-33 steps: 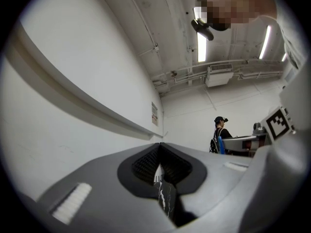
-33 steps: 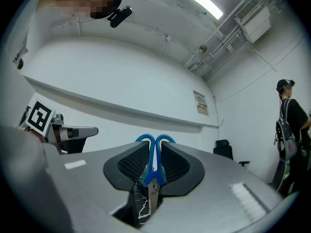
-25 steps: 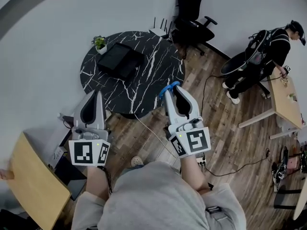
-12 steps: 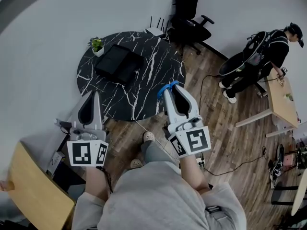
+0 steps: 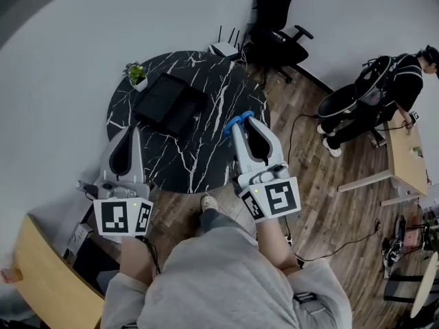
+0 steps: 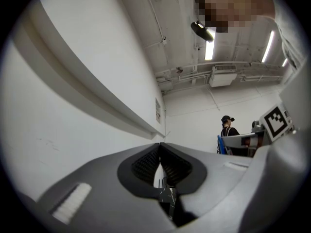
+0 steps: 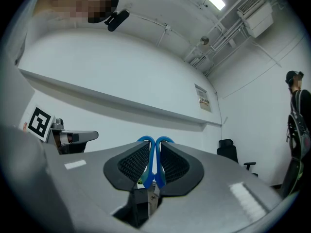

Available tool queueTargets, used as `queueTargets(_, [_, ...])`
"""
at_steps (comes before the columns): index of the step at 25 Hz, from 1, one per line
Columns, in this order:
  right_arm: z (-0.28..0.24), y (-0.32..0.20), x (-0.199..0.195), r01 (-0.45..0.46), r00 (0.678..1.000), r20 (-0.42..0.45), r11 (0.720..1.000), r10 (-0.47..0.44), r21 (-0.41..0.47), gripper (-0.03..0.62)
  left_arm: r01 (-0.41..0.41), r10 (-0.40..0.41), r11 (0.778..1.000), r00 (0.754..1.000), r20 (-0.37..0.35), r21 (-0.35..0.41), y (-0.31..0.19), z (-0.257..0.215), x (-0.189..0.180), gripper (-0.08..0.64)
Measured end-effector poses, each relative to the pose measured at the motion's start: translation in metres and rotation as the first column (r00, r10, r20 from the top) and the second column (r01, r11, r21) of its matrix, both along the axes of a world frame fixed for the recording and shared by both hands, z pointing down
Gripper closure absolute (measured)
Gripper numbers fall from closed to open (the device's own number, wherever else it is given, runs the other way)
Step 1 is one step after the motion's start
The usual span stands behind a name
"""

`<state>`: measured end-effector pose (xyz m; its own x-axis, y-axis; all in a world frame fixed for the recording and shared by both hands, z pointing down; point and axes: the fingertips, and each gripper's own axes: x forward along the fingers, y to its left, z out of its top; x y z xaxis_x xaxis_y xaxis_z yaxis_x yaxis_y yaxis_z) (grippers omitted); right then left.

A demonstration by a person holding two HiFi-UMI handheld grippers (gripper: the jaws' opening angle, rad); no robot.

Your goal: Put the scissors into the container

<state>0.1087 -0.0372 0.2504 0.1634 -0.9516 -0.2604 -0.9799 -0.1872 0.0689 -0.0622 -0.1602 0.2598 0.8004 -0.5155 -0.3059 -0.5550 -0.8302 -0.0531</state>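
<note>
Surface (image 5: 212, 81), round black stone with white veins, lies closer than half a second ago, and both tools now overlap it. At its 9 o'clock the left gripper (image 5: 130, 132) has its ribbed dark fingers (image 6: 146, 164) pressed together on nothing. A flat, square black container (image 5: 170, 101) sits at 11 o'clock. At 3 o'clock the right gripper (image 5: 242, 120) pinches the scissors (image 7: 154, 152) by their smooth blue loops.

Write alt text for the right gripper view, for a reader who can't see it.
The right gripper has its two dark ribbed fingers shut on blue-handled scissors, whose handle loops stick out past them. Behind are a white wall, a black office chair and, at the right edge, a standing person.
</note>
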Motion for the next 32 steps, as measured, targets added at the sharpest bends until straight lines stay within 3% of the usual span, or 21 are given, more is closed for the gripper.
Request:
queueTargets(8, [0.0,-0.055,0.05,0.045,0.999,-0.002,0.999,-0.045,0.004,0.517,0.035,-0.035,0.999,0.999,-0.007,0.003,-0.046,-0.001,0.047,0.502])
queueTargets(21, [0.011,-0.141,0.115,0.18,0.984,0.002,0.983,-0.18,-0.034,0.518,0.165,-0.165,0.986,0.986,0.014,-0.019,-0.103,0.006,0.096,0.502])
queueTargets(27, [0.032,-0.185,0.119,0.282,0.958,-0.031,0.954,-0.286,-0.1,0.518,0.235,-0.232,0.97,0.972,0.043,-0.059,-0.123,0.024,0.101,0.502])
queueTargets(32, [0.063,-0.218,0.105,0.366,0.91,-0.124,0.908,-0.395,-0.204,0.518,0.287,-0.281,0.954,0.957,0.071,-0.087,-0.134,0.037,0.094,0.502])
